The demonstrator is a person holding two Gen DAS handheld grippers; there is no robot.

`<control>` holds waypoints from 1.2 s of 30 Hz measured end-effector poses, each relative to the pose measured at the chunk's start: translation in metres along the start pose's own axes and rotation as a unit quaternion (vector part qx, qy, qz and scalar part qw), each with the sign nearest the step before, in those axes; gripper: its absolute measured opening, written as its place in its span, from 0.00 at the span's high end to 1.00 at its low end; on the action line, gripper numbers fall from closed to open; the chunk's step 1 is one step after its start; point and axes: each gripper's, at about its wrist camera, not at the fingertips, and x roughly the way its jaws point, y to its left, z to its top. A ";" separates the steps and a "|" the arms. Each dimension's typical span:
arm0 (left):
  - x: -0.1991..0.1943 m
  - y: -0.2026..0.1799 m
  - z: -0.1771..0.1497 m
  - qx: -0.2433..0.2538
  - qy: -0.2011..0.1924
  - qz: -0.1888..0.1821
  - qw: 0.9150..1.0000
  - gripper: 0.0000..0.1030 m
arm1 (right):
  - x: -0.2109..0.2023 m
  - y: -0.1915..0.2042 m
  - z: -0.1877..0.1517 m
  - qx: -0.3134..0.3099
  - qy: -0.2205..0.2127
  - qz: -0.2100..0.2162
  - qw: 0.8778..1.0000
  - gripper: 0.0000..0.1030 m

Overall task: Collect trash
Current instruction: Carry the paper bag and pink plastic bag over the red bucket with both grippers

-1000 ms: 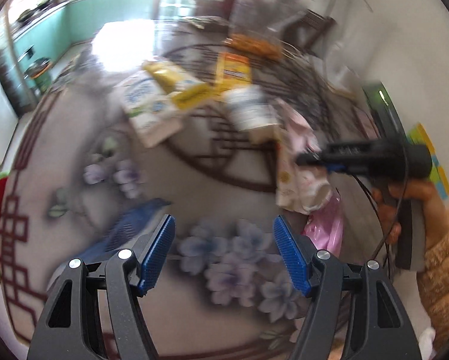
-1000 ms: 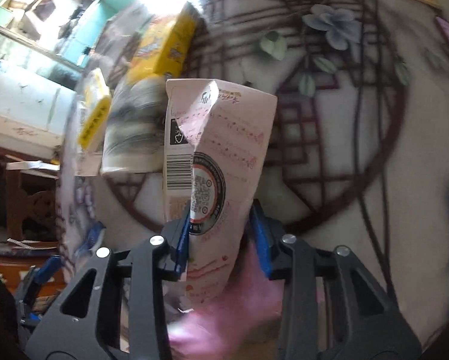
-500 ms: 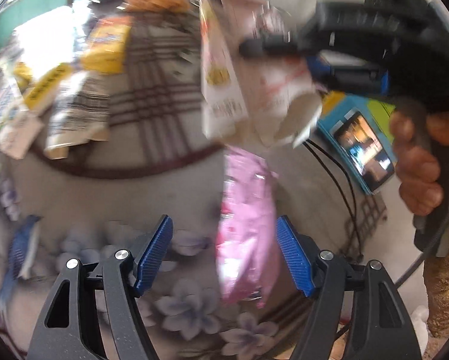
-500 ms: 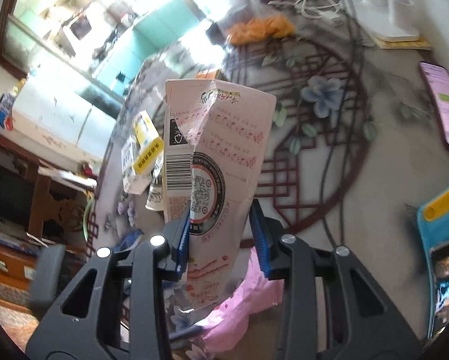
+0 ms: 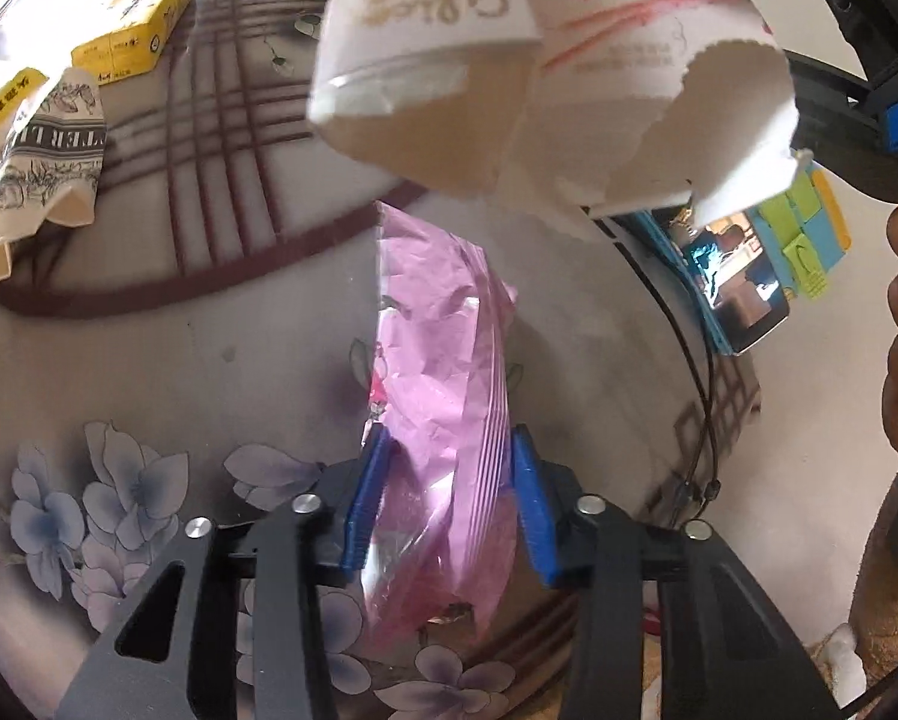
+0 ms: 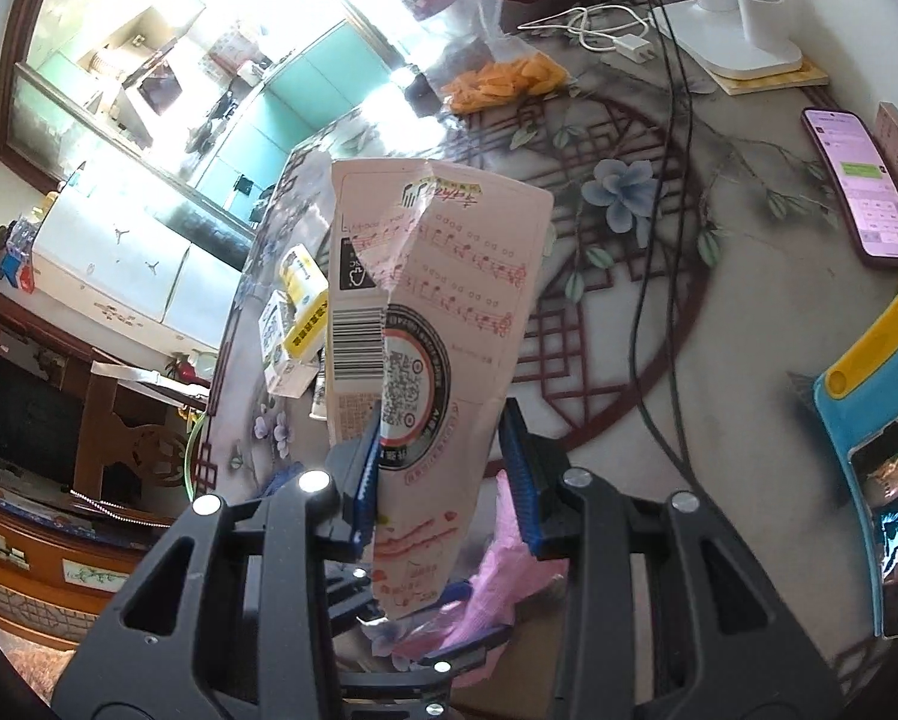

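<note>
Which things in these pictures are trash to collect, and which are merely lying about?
Trash for the job:
pink wrapper, with the left gripper closing on it
torn paper packet, held in the right gripper
yellow box
crumpled paper cup

Lying about:
phone
white charger
blue tablet

Phone (image 6: 861, 186), charger cable (image 6: 593, 30), blue tablet (image 5: 749, 276), floral tabletop (image 6: 749, 324)

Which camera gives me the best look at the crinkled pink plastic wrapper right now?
The left wrist view: the crinkled pink plastic wrapper lies nearly full-length on the table, between the closing left gripper. The right wrist view shows only a crumpled corner behind the pale pink paper pouch.
</note>
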 end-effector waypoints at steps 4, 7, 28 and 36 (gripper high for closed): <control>-0.016 0.000 -0.003 0.005 -0.031 0.015 0.999 0.85 | 0.002 0.011 0.002 -0.012 0.000 0.006 1.000 0.65; -0.035 0.010 -0.005 -0.001 -0.061 0.038 0.997 0.87 | 0.004 0.021 0.004 -0.022 -0.002 0.011 1.000 0.65; -0.159 0.092 -0.055 -0.146 -0.226 0.191 0.944 0.88 | 0.038 0.107 0.000 -0.116 0.015 0.033 0.993 0.65; -0.179 0.112 -0.073 -0.167 -0.240 0.212 0.933 0.88 | 0.050 0.136 -0.007 -0.142 0.023 0.038 0.989 0.65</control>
